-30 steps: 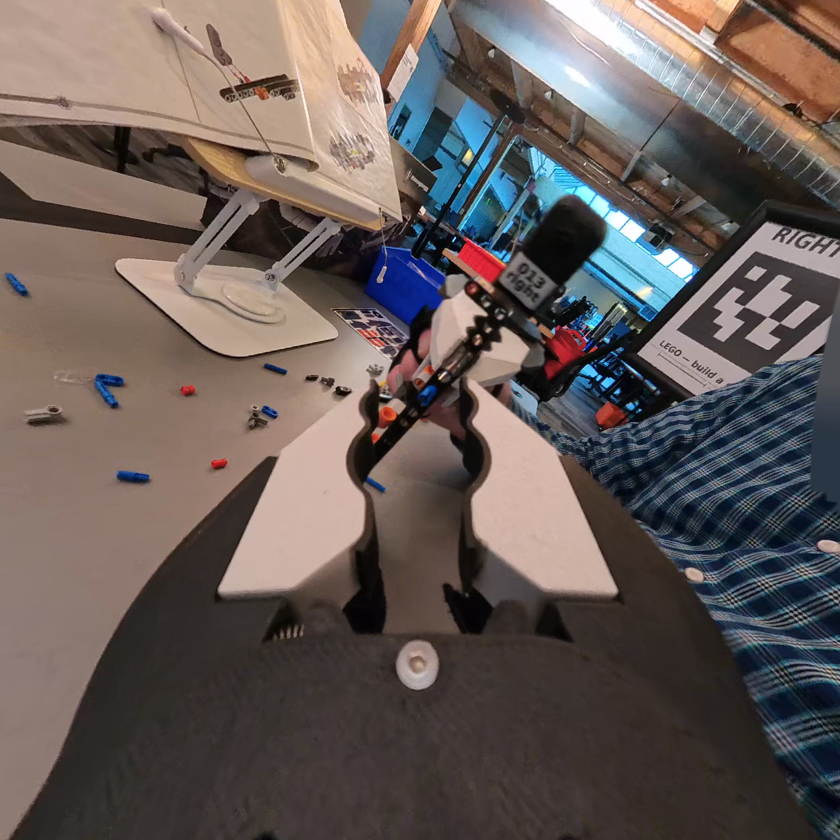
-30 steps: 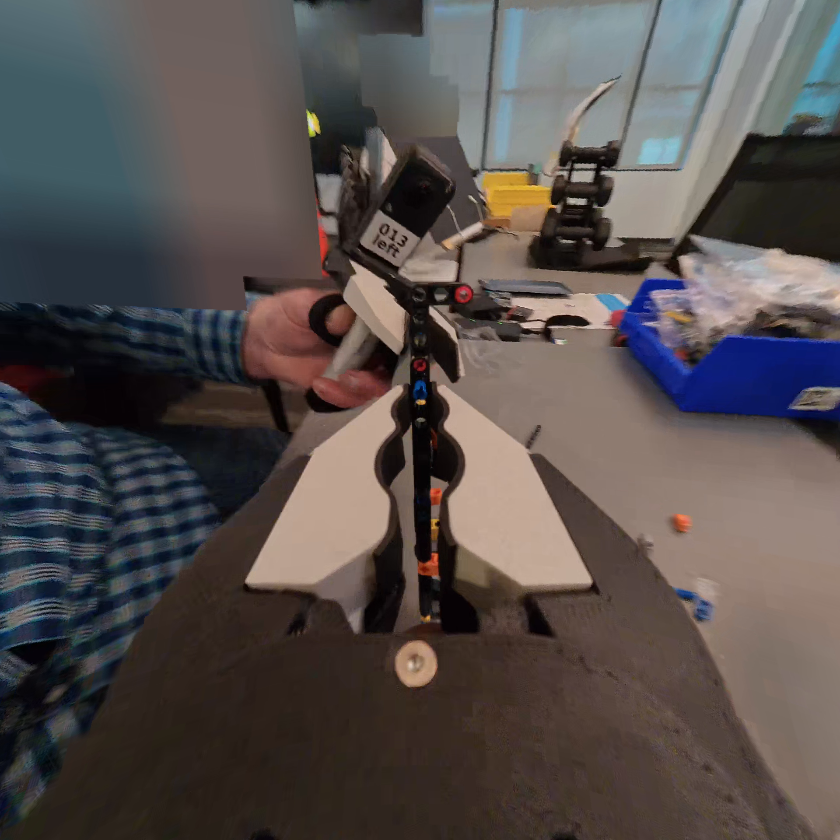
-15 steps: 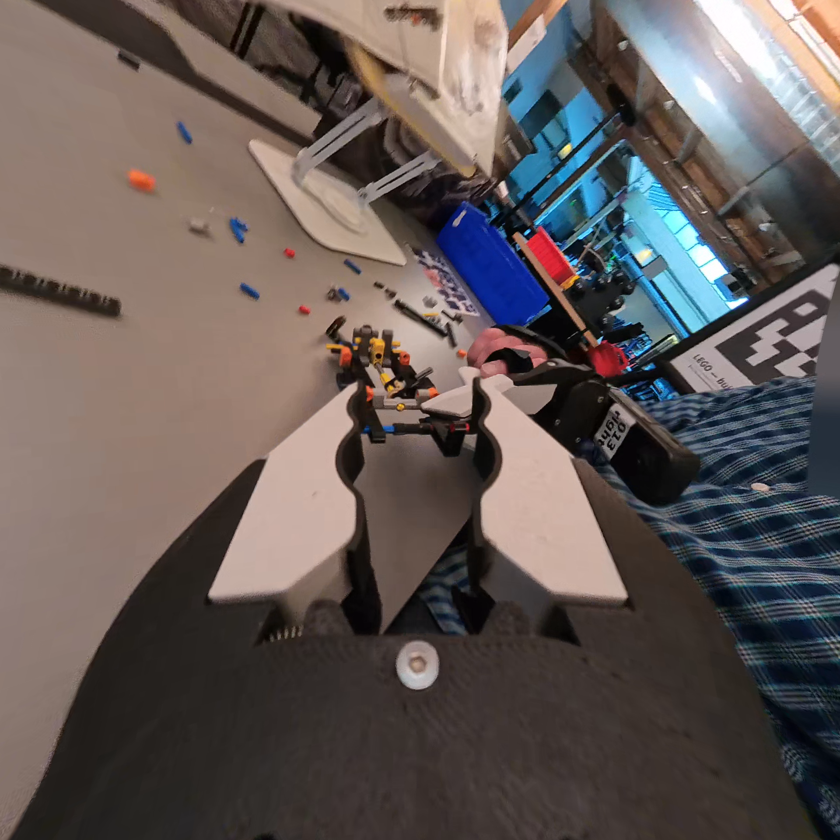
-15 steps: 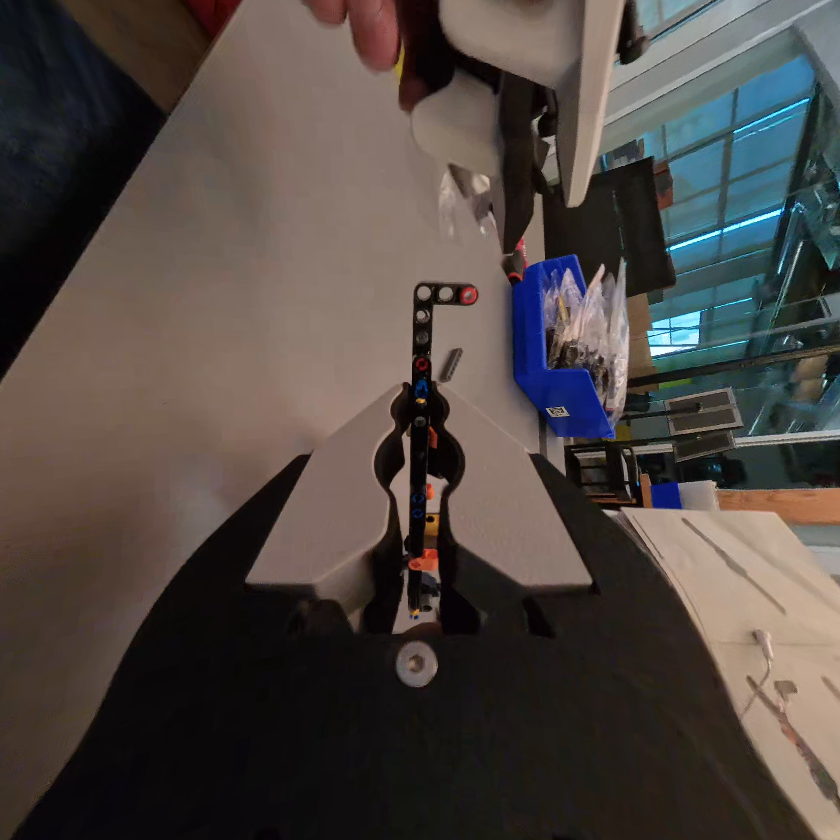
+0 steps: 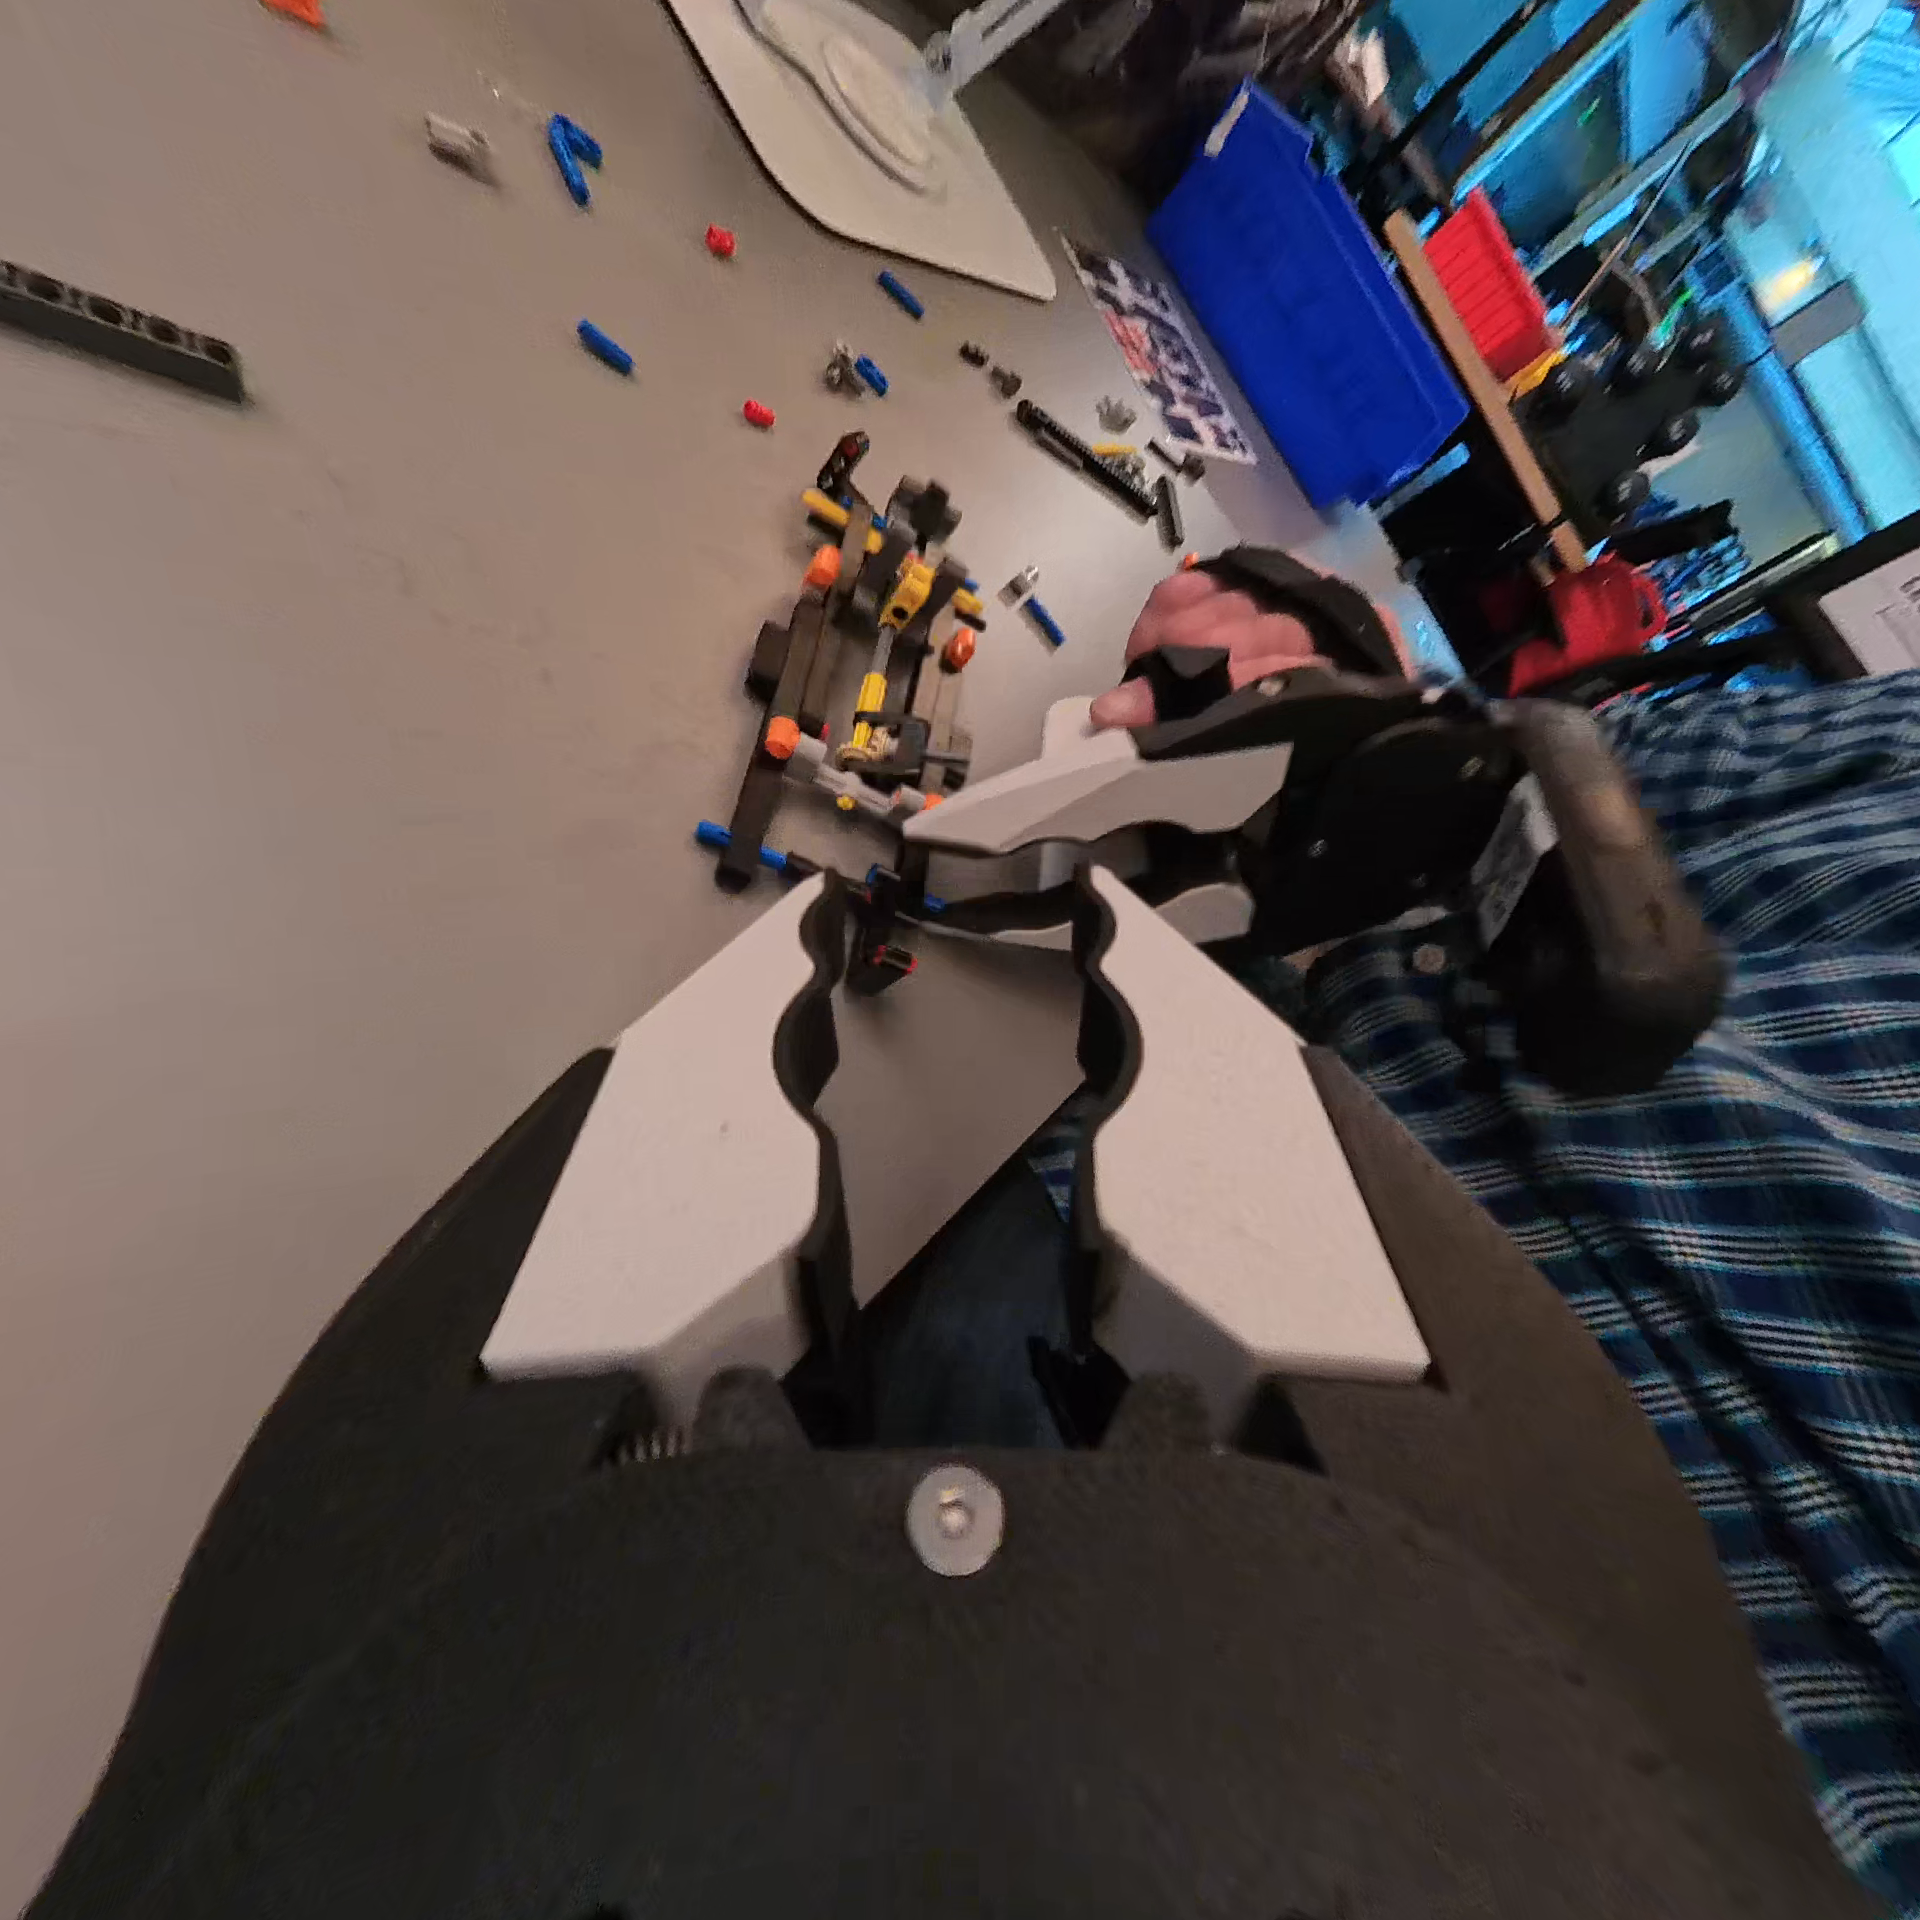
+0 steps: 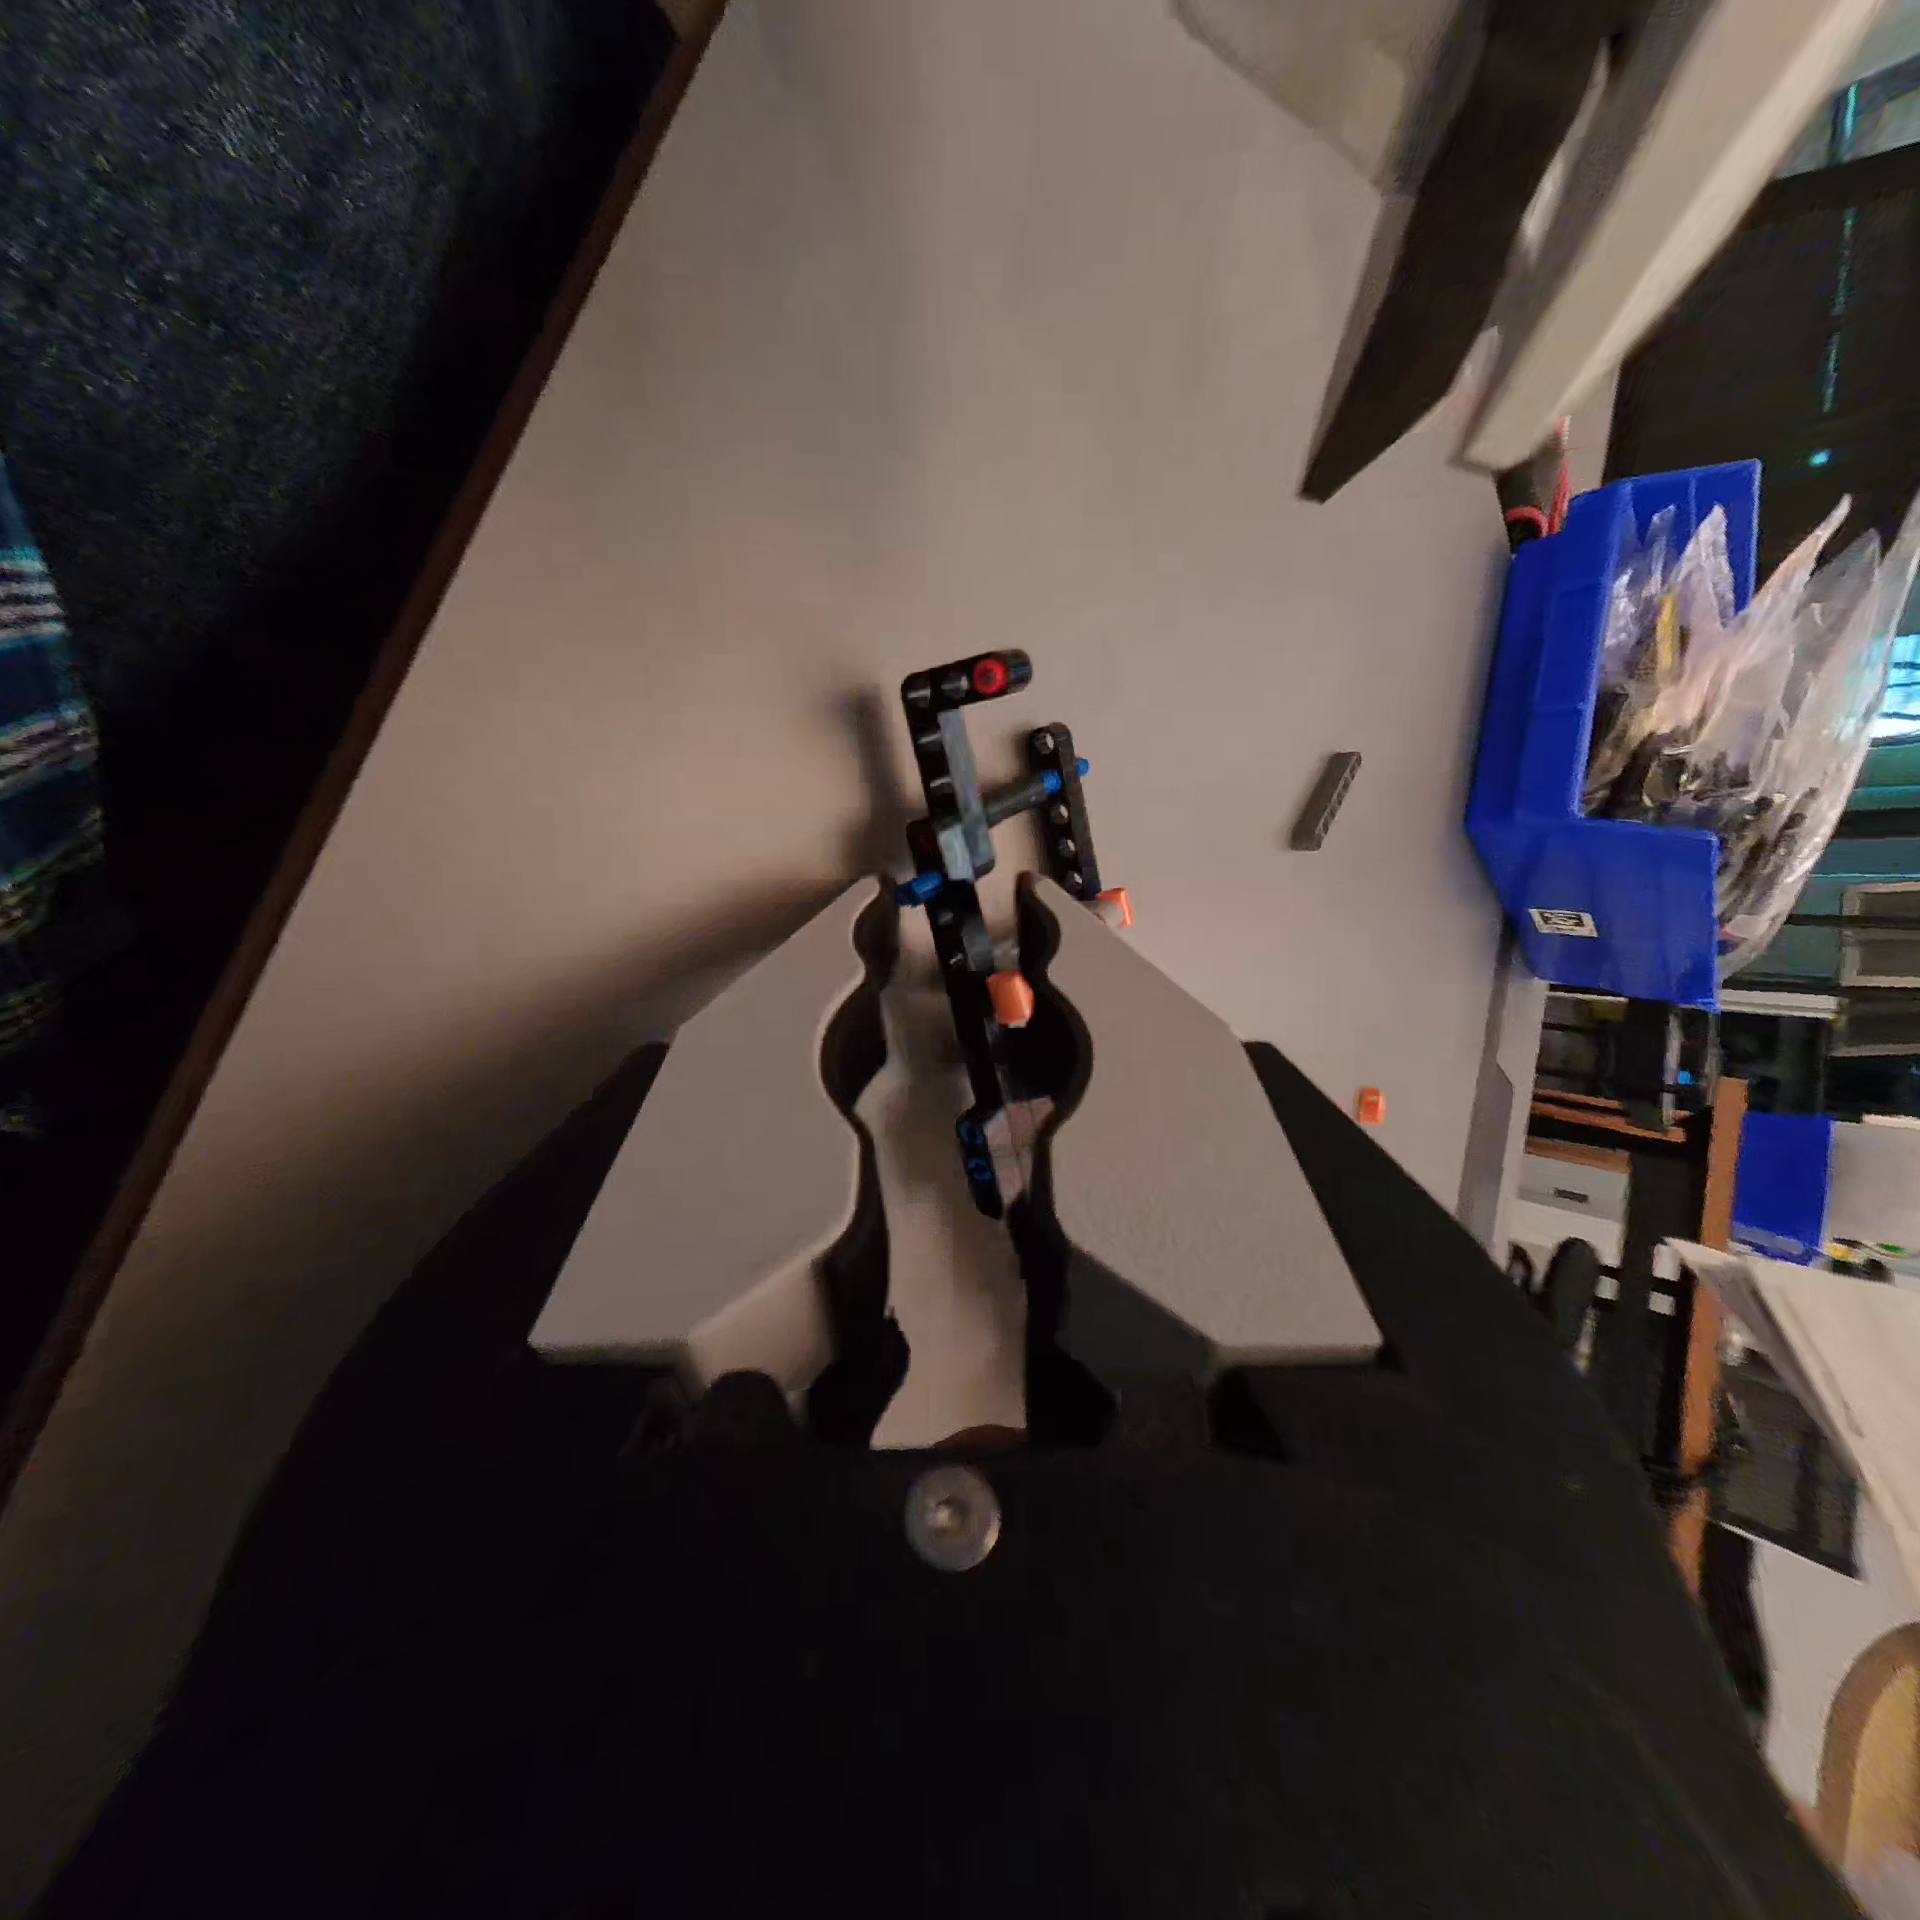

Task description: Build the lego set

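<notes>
1. Far left on the grey table [image 5: 312,727], a long black beam [image 5: 114,332] lies among scattered pins, well apart from the work.
2. The partly built lego set [image 5: 862,675] lies mid-table; the left gripper [image 5: 951,914] hangs wide open and empty, near it.
3. To the right, the right gripper [image 6: 961,894] is parted partway around the set's black beam [image 6: 966,997] (whether it pinches is unclear).
4. Judged step: setting the assembly down; next comes fetching a loose part.
</notes>
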The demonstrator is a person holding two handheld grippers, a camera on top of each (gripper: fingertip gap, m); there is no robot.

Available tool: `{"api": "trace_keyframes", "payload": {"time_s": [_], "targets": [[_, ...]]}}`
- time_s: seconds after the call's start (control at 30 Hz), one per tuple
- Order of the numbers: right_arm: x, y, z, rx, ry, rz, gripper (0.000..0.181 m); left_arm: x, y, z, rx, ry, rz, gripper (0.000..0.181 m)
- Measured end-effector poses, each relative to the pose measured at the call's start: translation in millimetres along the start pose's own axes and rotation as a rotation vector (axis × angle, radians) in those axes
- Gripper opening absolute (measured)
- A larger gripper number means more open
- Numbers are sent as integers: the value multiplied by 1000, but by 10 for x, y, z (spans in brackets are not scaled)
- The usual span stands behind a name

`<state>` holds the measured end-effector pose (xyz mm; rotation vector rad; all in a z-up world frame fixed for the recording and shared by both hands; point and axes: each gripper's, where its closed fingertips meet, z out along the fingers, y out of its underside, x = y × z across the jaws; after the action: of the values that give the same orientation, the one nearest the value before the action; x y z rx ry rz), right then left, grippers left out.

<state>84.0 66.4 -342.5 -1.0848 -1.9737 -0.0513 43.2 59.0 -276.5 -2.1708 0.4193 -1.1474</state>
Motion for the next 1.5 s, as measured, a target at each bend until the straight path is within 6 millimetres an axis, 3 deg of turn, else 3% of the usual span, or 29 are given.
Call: {"api": "trace_keyframes", "payload": {"time_s": [0.13,0.27,0.5,0.6,0.7,0.87,1.07,1.23,1.5], "targets": [[-38,-37,-118,56,-83,109,41,36,167,115,-90,-54,95,41],[39,-15,-303,145,-147,240,44,46,354,285,-195,-115,198,41],[527,505,-393,129,-125,444,45,-194,519,468,-381,-294,408,26],[669,601,-420,132,-105,464,44,-262,555,498,-431,-347,493,9],[747,636,-423,143,-102,478,43,-299,515,485,-447,-404,598,8],[784,570,-414,188,-163,505,41,-305,388,429,-453,-487,801,8],[907,326,-453,310,-313,571,32,-281,199,365,-446,-576,1013,8],[962,213,-320,303,-378,526,37,-245,84,350,-427,-615,1126,8],[880,82,-39,224,-395,404,38,-239,2,313,-437,-640,1241,7]]}}
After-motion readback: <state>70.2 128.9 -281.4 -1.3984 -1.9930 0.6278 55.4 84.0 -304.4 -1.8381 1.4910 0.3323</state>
